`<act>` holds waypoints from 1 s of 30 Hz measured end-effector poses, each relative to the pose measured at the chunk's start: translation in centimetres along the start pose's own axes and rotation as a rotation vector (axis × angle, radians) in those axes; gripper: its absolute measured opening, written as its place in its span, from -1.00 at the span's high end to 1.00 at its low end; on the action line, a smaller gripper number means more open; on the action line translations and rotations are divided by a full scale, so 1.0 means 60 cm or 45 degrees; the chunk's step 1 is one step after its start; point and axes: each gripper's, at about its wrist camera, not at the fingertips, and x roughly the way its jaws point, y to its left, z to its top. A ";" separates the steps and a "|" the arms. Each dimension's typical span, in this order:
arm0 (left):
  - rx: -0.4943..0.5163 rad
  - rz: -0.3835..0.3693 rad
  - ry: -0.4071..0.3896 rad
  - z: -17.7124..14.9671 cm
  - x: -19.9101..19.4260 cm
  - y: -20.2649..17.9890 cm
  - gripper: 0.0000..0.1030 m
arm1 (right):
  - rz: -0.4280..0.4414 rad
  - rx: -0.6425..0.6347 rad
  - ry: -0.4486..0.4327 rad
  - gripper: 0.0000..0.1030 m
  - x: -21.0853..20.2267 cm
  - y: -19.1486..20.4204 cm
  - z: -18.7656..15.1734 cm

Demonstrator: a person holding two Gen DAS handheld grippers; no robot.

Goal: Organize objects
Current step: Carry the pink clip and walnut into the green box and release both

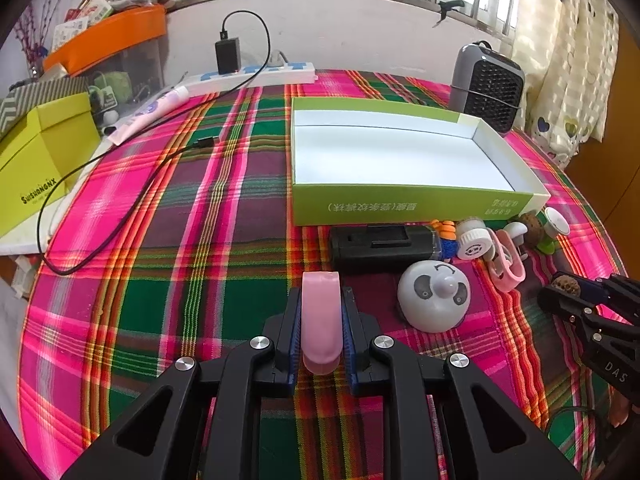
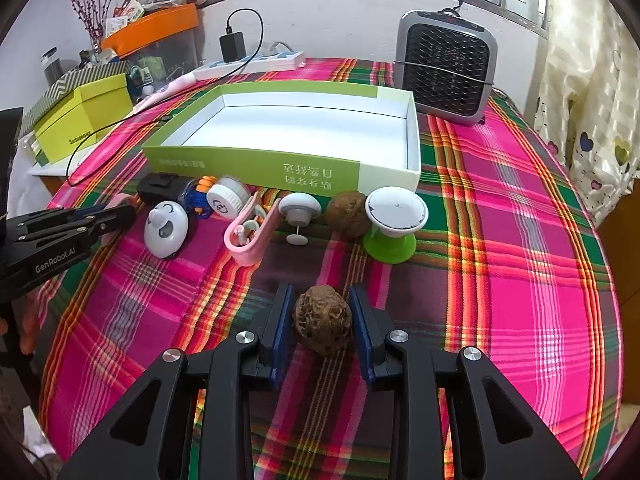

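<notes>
My left gripper is shut on a pink plastic piece, held above the plaid cloth. My right gripper is shut on a brown walnut; it also shows in the left wrist view. An open green box with a white inside stands beyond both. In front of it lie a black case, a panda-face dome, a white round jar, a pink clip, a white knob, a second walnut and a white cup on a green base.
A grey fan heater stands at the back right. A yellow-green box, a power strip with a charger and black cable, and an orange-lidded bin are at the left and back. The table edge curves at the right.
</notes>
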 end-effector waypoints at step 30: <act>0.059 -0.045 -0.103 0.052 -0.037 -0.032 0.69 | 0.079 -0.032 -0.060 0.42 -0.010 0.025 0.056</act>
